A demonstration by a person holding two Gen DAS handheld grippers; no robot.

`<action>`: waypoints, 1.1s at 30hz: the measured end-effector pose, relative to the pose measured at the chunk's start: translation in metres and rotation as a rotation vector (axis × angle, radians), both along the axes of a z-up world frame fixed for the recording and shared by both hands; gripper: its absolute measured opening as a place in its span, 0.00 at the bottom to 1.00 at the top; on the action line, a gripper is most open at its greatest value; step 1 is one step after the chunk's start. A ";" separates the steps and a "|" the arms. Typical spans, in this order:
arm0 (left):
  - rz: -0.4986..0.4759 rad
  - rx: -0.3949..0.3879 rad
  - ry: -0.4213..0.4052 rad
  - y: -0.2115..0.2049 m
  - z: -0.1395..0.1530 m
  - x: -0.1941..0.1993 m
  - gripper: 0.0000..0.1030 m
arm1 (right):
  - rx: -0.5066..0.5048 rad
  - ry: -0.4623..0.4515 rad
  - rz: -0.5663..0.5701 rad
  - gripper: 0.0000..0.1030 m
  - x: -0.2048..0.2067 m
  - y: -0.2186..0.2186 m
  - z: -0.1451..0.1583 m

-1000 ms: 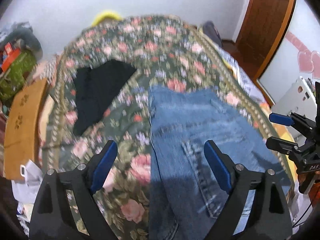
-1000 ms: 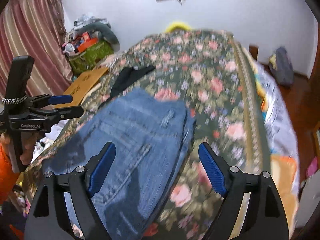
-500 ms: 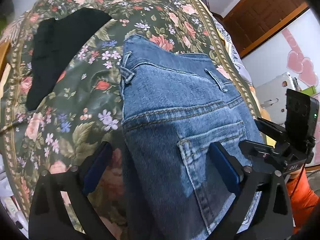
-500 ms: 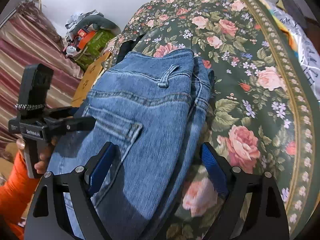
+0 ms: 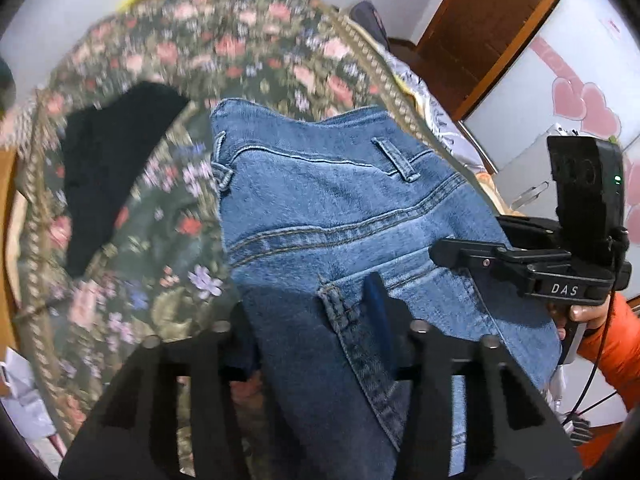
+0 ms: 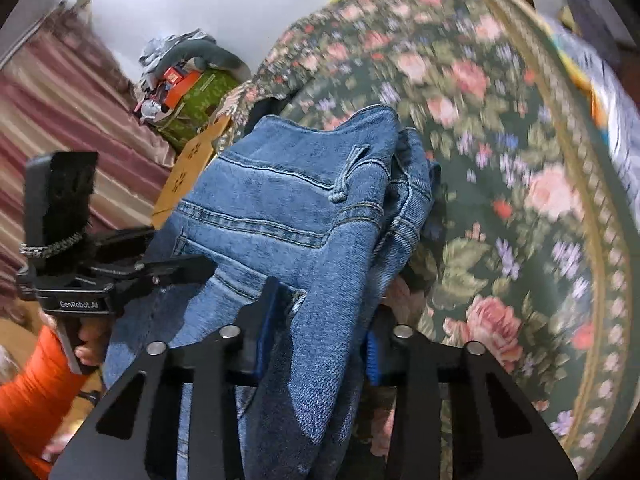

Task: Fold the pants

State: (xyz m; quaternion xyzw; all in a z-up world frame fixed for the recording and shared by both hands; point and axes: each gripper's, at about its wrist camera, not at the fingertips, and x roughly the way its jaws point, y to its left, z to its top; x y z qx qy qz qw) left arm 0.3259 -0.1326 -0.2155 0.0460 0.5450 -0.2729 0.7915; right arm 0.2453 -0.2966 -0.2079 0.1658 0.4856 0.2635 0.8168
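Note:
Blue denim pants [image 5: 328, 208] lie on the floral bedspread [image 5: 160, 216], waistband far, back pocket near. My left gripper [image 5: 312, 320] is shut on the pants' left edge near the pocket. My right gripper [image 6: 320, 320] is shut on the pants [image 6: 288, 208] at their bunched right edge. Each gripper shows in the other's view: the right one [image 5: 472, 256] at the right, the left one [image 6: 176, 268] at the left. The denim near me looks lifted off the bedspread [image 6: 520, 200].
A black garment [image 5: 108, 168] lies on the bed left of the pants. A cardboard box [image 6: 192, 168] and a pile of clutter [image 6: 184, 84] stand beyond the bed's left side. A wooden door [image 5: 488, 28] and a white wall are at right.
Both grippers went from open above the pants to shut on the denim edges. The near part of the pants has bunched and risen.

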 end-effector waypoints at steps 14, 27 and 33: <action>0.140 -0.062 -0.377 0.064 0.134 0.011 0.32 | -0.033 -0.359 0.043 0.24 0.034 0.057 0.131; 0.277 -0.060 -0.421 0.137 0.148 0.116 0.32 | -0.049 -0.416 0.067 0.24 0.144 0.130 0.147; 0.375 -0.080 -0.299 0.172 0.082 0.175 0.32 | -0.099 -0.311 0.093 0.23 0.199 0.164 0.095</action>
